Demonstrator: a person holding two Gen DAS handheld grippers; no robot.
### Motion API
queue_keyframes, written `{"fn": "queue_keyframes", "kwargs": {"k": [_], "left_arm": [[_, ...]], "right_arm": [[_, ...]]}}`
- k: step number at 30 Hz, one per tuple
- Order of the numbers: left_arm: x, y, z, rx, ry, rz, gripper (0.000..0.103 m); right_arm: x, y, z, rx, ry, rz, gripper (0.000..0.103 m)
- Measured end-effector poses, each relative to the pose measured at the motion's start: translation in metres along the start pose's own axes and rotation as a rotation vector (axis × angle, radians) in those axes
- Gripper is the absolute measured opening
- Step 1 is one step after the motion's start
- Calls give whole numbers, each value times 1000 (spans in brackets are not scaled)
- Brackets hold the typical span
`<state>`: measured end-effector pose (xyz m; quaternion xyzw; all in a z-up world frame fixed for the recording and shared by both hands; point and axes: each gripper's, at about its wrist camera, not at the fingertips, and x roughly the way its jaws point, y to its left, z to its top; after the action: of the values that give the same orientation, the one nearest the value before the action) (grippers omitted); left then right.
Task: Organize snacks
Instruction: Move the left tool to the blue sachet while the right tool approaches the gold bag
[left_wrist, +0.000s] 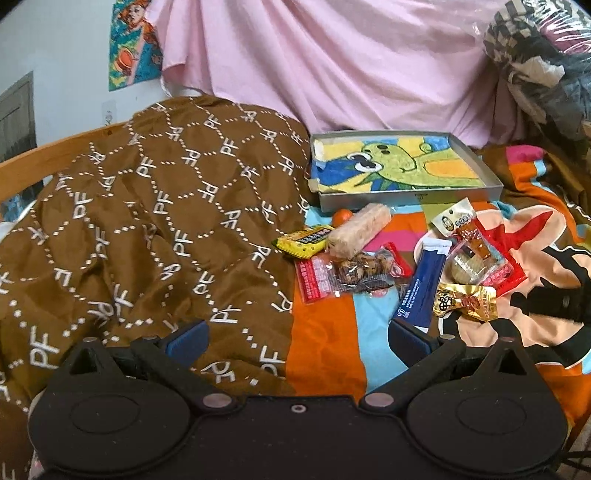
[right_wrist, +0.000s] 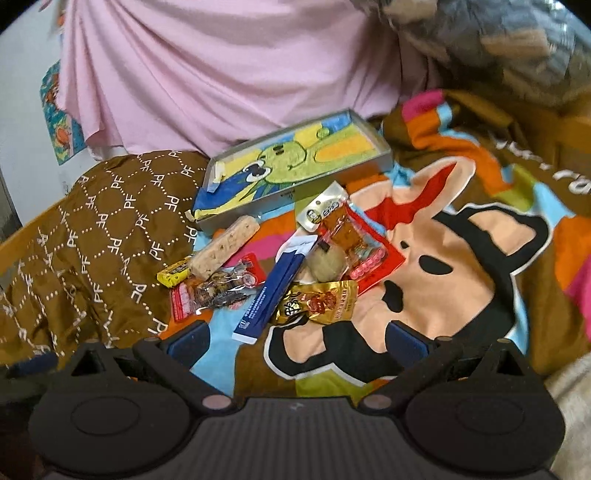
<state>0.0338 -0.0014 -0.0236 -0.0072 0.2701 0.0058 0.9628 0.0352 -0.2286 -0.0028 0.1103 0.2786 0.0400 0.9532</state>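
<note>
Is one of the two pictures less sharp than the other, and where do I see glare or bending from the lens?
Left wrist view: fairly sharp, the print on the yellow bar almost legible; glare on the plastic-wrapped bundle at top right. Right wrist view: softer, smeared toward the right edge, the tray rim blurred. Both views: fisheye bending, dark corners.

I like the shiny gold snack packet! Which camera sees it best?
The right wrist view: the gold packet lies near the middle, large, its whole front showing. The left wrist view shows it smaller, off to the right, past the blue stick packet.
</note>
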Motion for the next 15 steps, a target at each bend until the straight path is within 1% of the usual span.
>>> {"fn": "queue_keyframes", "kwargs": {"k": [4, 9, 15], "left_arm": [[17, -5, 11, 13, 19, -25, 102], [42, -19, 29, 51, 27, -67, 102], [74, -33, 42, 54, 57, -116, 102]], "right_arm": [[18, -7, 16, -9, 7, 11, 103], [46, -15, 42, -78, 38, 34, 103], [81, -20, 66, -198, 93, 51, 103]]}}
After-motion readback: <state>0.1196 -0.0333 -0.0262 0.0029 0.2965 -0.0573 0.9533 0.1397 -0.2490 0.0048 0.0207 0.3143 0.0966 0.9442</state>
